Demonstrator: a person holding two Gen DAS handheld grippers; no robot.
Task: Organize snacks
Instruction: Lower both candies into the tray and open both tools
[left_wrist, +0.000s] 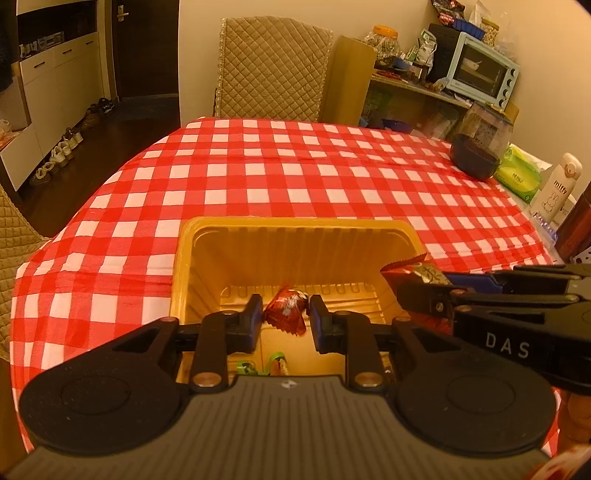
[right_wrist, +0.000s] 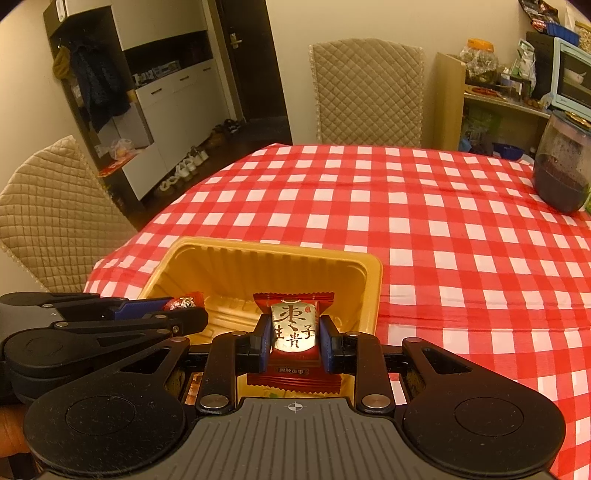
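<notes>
Two snacks hung over the yellow tray (right_wrist: 369, 291). My right hand-held gripper (right_wrist: 293, 341) pinched the red-and-gold date packet (right_wrist: 294, 328). My left hand-held gripper (left_wrist: 284, 319) stood slightly spread, its jaws flanking the red foil candy (left_wrist: 286, 308) without clearly pressing it, likely to drop it in. The tray sat lower centre; the checkered surface (right_wrist: 443, 221) beyond lay open.
</notes>
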